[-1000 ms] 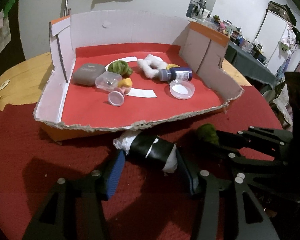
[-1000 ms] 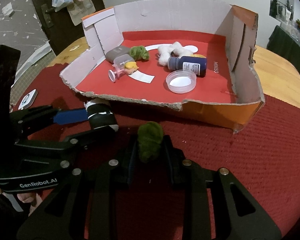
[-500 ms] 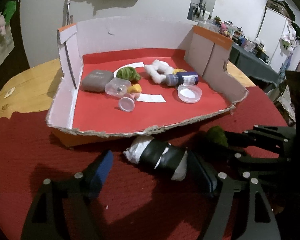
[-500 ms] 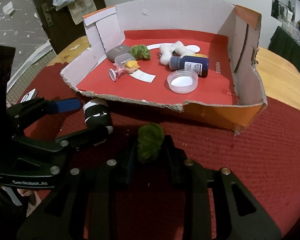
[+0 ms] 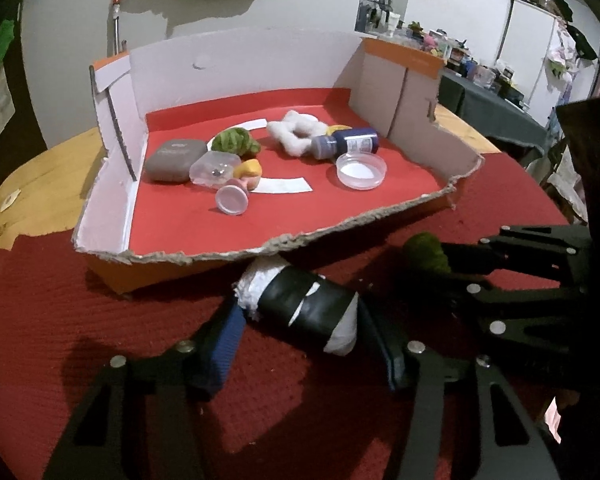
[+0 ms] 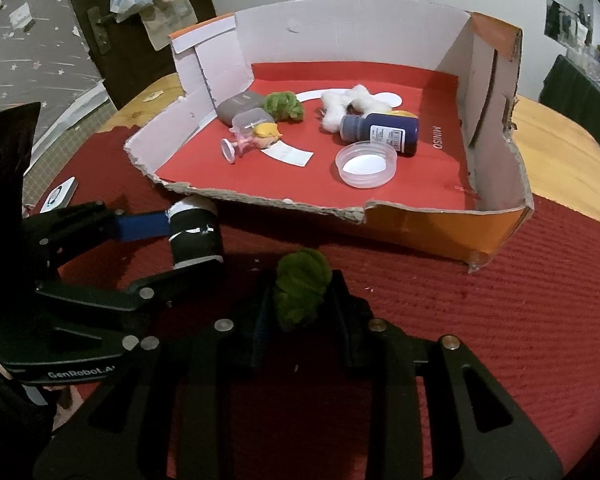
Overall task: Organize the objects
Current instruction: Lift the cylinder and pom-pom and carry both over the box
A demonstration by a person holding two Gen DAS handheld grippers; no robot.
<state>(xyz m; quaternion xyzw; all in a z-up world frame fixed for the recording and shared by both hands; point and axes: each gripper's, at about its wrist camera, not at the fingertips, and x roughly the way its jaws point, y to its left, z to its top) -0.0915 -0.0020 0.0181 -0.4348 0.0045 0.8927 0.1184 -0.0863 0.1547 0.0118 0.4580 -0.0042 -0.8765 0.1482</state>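
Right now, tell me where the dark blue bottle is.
The dark blue bottle lies on its side inside the cardboard box, right of centre, between the white fluffy toy and the clear round lid.

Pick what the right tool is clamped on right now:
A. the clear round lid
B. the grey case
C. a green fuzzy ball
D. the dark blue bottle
C: the right tool is shut on the green fuzzy ball, in front of the cardboard box.

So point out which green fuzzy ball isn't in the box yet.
The darker green ball pinched in the right gripper, outside the cardboard box; the lighter green ball lies inside.
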